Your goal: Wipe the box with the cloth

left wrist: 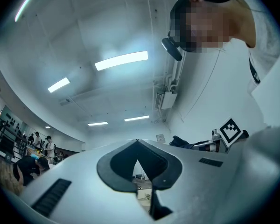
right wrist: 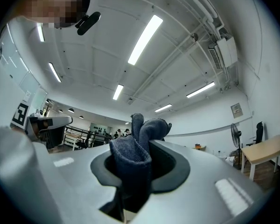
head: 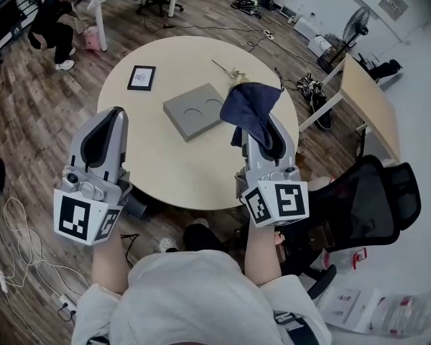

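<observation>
Head view shows the grey box lying near the middle of the round table. Over the table's right side, the right gripper clamps the dark blue cloth. Over its left edge, the left gripper hangs empty, jaws together.

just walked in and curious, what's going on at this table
A person holds a two-jaw gripper in each hand at the round beige table. The right gripper is clamped on a dark blue cloth, held up off the table. The left gripper is shut and empty. The flat grey box lies on the table with nothing touching it; wiping has not started.
</observation>
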The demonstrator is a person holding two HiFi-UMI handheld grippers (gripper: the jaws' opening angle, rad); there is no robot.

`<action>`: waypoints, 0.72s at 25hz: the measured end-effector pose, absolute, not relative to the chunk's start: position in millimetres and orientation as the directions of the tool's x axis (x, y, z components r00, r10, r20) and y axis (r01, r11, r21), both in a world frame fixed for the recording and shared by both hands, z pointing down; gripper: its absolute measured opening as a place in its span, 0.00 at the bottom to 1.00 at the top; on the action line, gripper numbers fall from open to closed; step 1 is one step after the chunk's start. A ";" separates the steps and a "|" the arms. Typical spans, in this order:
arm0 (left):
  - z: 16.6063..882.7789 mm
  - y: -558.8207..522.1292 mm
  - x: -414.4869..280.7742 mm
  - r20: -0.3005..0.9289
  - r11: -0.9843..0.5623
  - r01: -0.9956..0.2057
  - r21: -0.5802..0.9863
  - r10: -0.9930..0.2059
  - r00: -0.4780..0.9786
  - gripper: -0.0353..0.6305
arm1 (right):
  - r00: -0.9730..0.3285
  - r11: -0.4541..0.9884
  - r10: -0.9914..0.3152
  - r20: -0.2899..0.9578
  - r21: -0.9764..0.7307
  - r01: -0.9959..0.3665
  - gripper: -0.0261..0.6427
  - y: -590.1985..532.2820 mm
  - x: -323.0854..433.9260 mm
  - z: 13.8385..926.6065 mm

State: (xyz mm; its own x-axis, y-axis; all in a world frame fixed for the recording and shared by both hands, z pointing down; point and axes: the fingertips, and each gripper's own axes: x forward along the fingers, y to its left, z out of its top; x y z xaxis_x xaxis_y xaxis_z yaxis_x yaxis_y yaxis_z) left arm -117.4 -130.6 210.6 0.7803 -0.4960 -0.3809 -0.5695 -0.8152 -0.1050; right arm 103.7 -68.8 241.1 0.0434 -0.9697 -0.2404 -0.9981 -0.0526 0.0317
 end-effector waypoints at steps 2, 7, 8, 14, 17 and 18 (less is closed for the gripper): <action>211.8 -138.0 -112.6 -0.375 -0.814 -0.572 -0.100 -0.502 0.779 0.06 | 0.032 -0.043 -0.973 -0.230 0.044 -0.998 0.19 -80.2 108.7 236.8; 210.6 -160.9 -102.0 -0.372 -0.794 -0.601 -0.096 -0.531 0.761 0.06 | -0.019 0.005 -0.981 -0.192 0.074 -0.997 0.19 -121.4 121.9 226.5; 210.0 -165.8 -100.3 -0.373 -0.788 -0.609 -0.094 -0.539 0.755 0.06 | -0.034 0.021 -0.983 -0.182 0.075 -0.997 0.19 -131.5 124.0 224.7; 205.6 -194.3 -92.7 -0.377 -0.739 -0.668 -0.087 -0.596 0.709 0.06 | -0.139 0.130 -0.982 -0.126 0.080 -0.988 0.19 -198.4 132.8 218.1; 209.3 -206.8 -88.9 -0.365 -0.711 -0.699 -0.082 -0.631 0.685 0.06 | -0.190 0.186 -0.978 -0.088 0.055 -0.981 0.19 -232.3 135.7 229.9; 211.7 -210.8 -88.0 -0.359 -0.701 -0.709 -0.079 -0.643 0.676 0.06 | -0.205 0.202 -0.976 -0.070 0.044 -0.978 0.19 -242.8 136.4 237.8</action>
State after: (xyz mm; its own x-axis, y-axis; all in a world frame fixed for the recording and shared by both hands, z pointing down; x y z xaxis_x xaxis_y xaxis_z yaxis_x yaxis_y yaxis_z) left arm -88.0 -210.8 211.7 0.6764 -0.6430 -0.3591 -0.7085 -0.7012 -0.0790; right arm 136.4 -242.8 237.8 -0.2045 -0.9763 -0.0701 -0.9785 0.2018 0.0436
